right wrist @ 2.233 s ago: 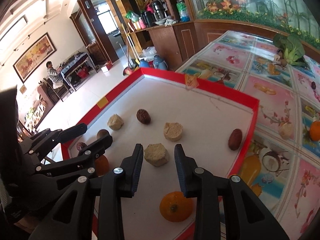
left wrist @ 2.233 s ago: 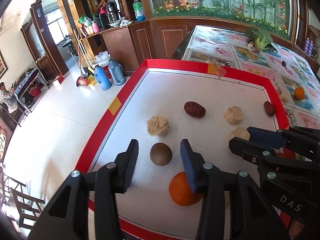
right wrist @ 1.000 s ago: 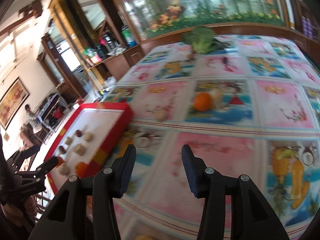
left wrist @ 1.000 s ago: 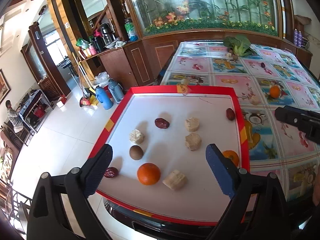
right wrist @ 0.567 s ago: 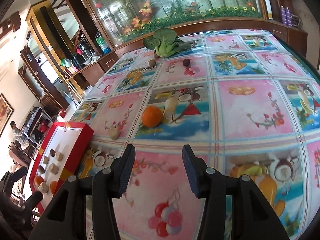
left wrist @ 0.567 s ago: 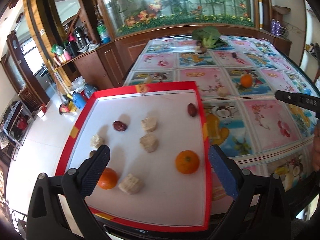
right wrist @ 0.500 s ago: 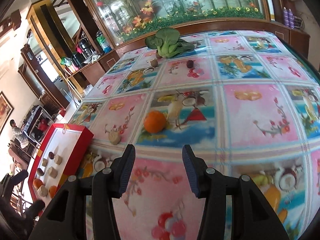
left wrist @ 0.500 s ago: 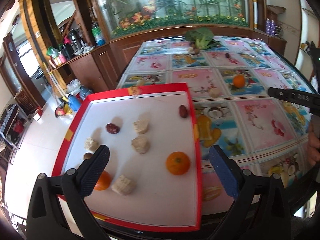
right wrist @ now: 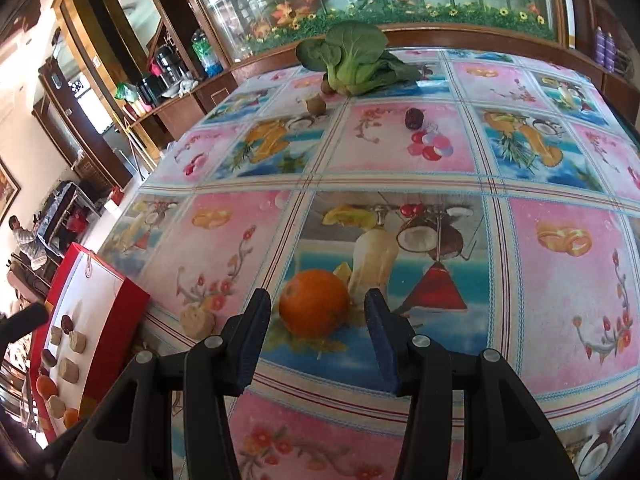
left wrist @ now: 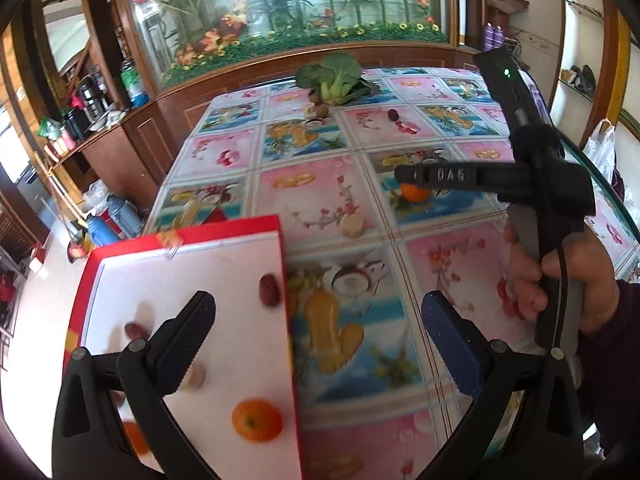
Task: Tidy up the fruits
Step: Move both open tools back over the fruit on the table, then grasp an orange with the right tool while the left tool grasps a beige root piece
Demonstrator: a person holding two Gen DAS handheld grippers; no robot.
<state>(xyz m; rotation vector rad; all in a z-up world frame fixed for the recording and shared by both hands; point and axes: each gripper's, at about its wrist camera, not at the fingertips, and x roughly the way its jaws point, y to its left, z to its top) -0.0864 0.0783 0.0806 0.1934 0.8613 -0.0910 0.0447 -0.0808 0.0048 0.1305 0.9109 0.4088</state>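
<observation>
A loose orange (right wrist: 314, 303) lies on the patterned tablecloth. My right gripper (right wrist: 318, 316) is open, a finger on either side of it, not touching. The orange also shows in the left wrist view (left wrist: 416, 193), half hidden under the right gripper's finger. The red-rimmed white tray (left wrist: 188, 248) holds an orange (left wrist: 257, 420), a second orange (left wrist: 135, 438) at the near edge, red dates (left wrist: 269, 290) and beige cake pieces. My left gripper (left wrist: 320, 336) is wide open and empty above the tray's right rim.
A beige cake piece (right wrist: 197, 319) lies on the cloth left of the loose orange. Farther back are a dark date (right wrist: 412, 118), a brown kiwi (right wrist: 316, 103) and a green bok choy (right wrist: 354, 60). The table's left edge drops to the floor.
My right gripper has moved forward and down until its fingers flank the loose orange. My left gripper has swung right, so the tray now sits lower left.
</observation>
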